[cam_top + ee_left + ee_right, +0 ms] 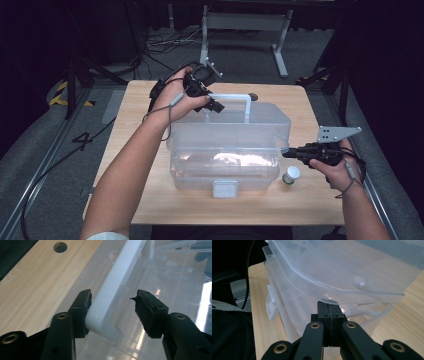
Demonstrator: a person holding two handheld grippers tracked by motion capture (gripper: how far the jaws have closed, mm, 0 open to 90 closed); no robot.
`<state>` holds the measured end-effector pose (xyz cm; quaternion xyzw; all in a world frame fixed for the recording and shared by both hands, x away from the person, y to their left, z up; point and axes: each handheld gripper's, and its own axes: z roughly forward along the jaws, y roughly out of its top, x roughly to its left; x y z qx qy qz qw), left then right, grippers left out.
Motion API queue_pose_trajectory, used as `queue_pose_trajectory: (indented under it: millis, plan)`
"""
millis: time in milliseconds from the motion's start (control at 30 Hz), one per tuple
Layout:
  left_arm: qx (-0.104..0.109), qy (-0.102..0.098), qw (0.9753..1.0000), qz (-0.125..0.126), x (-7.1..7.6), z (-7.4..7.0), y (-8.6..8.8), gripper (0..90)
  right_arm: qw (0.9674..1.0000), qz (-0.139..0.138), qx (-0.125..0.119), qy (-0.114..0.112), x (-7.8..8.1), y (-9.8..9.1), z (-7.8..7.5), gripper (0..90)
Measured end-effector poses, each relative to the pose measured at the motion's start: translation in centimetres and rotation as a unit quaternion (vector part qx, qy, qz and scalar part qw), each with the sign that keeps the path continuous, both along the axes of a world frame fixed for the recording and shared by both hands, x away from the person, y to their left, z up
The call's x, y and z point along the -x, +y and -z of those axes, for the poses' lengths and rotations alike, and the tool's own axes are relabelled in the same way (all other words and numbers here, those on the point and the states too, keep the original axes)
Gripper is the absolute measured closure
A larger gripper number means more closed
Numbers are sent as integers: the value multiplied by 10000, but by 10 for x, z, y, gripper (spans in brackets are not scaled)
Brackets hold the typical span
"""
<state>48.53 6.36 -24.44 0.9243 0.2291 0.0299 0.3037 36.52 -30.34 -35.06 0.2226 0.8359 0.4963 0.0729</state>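
Handle (117,287) sits between left gripper's (112,312) parted jaws, touching one.

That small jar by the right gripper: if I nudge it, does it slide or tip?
The small jar looks short and wide for its height, standing upright on the wooden table, so it would likely slide rather than tip. Knocked onto its side, its round body could probably roll. It looks light.

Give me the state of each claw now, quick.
Left claw: open, astride the box handle, not clamping it.
Right claw: shut, empty, tips under the raised lid.
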Motion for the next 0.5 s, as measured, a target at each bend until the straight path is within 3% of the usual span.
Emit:
queue_pose_trajectory:
  millis: [33, 100, 300, 500]
  plan:
    - [4, 27, 10000, -19, 0, 0, 0, 465, 10000, 0, 0, 0, 0, 0, 0, 900]
    - [15, -232, 9996, -169, 1, -3, 0, 368, 10000, -22, 24, 0, -1, 1, 0, 900]
    - [315, -347, 9985, -288, 2, -12, 9, 367, 10000, -27, 57, -3, -1, 1, 0, 900]
    - [550, -622, 9953, -493, 13, -18, 22, 383, 10000, 20, 20, -43, -1, 1, -1, 900]
